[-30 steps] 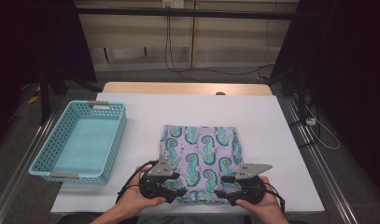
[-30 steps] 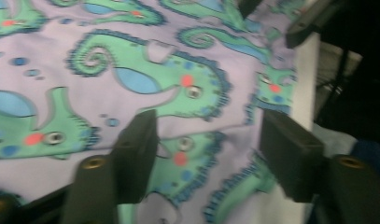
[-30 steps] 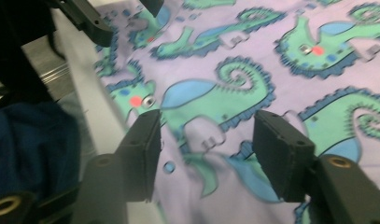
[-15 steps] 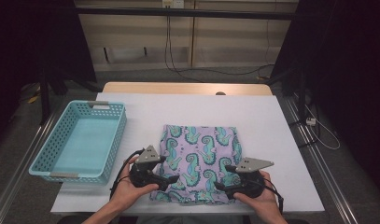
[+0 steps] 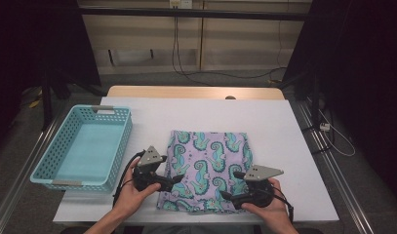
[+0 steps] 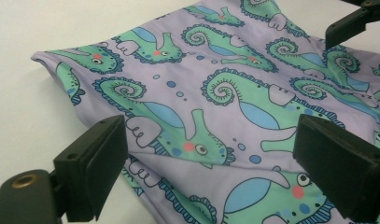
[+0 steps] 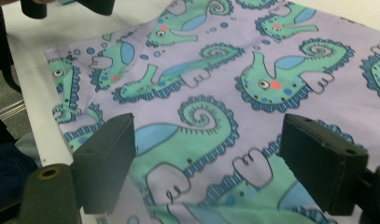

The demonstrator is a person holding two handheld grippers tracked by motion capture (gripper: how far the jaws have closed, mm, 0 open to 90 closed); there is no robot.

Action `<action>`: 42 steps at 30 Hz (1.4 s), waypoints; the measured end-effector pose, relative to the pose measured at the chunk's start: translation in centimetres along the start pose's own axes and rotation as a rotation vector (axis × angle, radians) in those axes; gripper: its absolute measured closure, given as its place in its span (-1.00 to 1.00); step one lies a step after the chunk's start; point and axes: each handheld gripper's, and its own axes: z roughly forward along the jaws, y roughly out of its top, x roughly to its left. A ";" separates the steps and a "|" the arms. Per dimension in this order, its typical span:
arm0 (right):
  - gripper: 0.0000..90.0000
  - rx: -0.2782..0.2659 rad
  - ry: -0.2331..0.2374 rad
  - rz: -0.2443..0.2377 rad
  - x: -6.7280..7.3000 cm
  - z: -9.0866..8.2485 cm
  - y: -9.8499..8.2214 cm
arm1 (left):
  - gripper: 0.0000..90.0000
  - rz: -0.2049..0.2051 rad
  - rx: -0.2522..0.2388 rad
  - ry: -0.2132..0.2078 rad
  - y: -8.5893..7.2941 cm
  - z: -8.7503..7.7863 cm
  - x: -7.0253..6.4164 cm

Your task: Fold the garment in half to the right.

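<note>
Both grippers spread over the near edge of a folded seahorse-print cloth

Nearest, at 7 o'clock, the left gripper (image 5: pixel 175 179) has just been opening, its jaws now wide with nothing pinched; at 5 o'clock the right gripper (image 5: pixel 229 185) likewise stands spread after opening, its pads off the fabric. The folded seahorse-print cloth (image 5: pixel 208 168) lies flat at the white table's (image 5: pixel 284 126) centre, its near hem rumpled and partly hidden by the hands. At 9 o'clock sits the turquoise basket (image 5: pixel 49 168); its near rim hides part of the floor inside.
</note>
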 end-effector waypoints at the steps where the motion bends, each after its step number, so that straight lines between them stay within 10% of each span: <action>1: -0.61 -0.006 -0.001 -0.001 0.0 0.2 0.1 | -0.80 -0.002 -0.004 -0.010 0.0 -0.1 0.1; 9: -0.62 -0.002 0.027 -0.007 0.5 1.7 0.8 | -0.82 -0.047 -0.014 -0.003 0.7 -0.4 1.5; 24: -0.49 0.025 0.113 -0.063 2.8 3.8 2.3 | -0.88 -0.011 -0.001 0.059 3.3 1.5 4.3; 42: -0.37 0.075 0.186 -0.077 4.2 6.0 3.2 | -0.50 -0.134 0.053 0.120 5.7 5.7 8.8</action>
